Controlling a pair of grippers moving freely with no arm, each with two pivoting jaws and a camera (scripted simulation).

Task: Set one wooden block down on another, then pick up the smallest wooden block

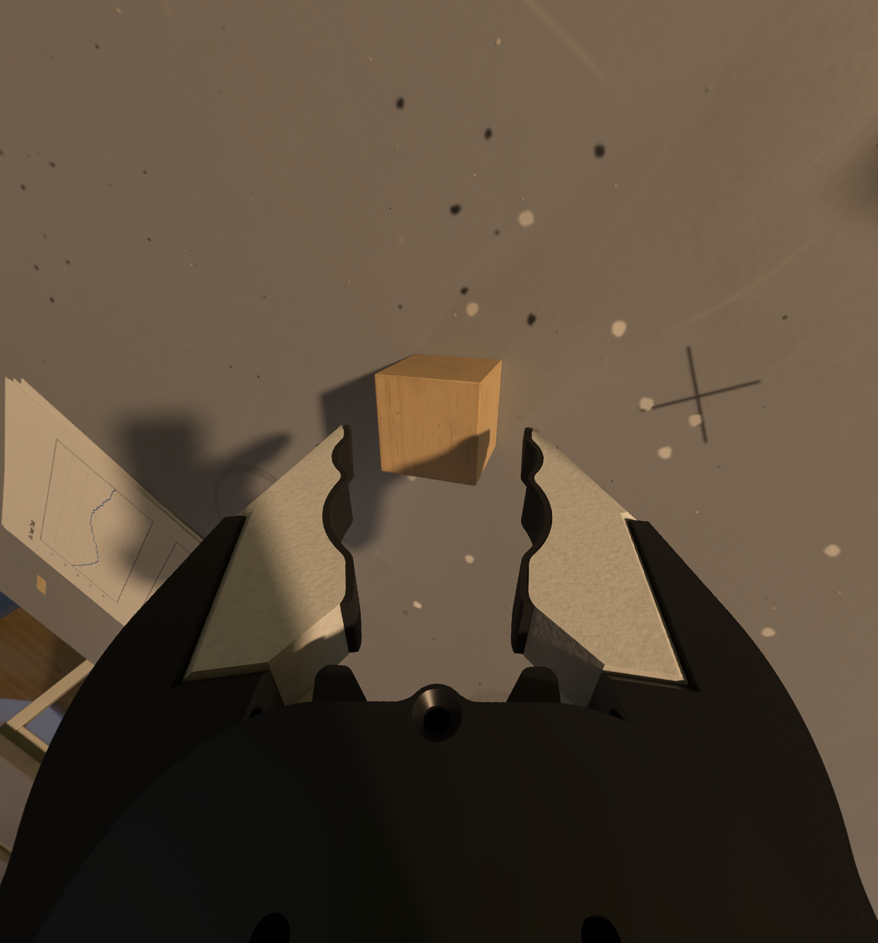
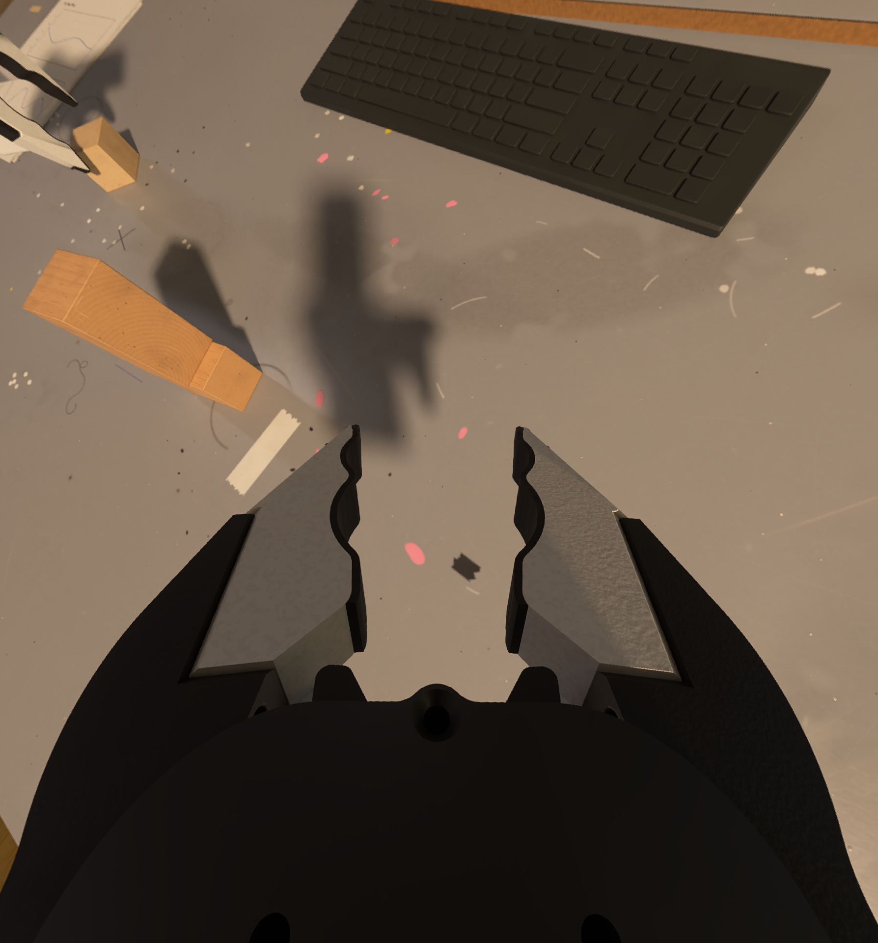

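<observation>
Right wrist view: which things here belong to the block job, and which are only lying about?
For the job:
- small wooden block, beside the left tool
- large wooden block
- smaller wooden block resting against its end
- right tool, open, holding nothing

Lying about:
- black keyboard
- printed papers
- strip of white tape

Small block (image 1: 437,421) on the table (image 1: 273,178), sheets (image 1: 77,505) left, long block (image 2: 136,326) near, keyboard (image 2: 569,107) beyond.
</observation>
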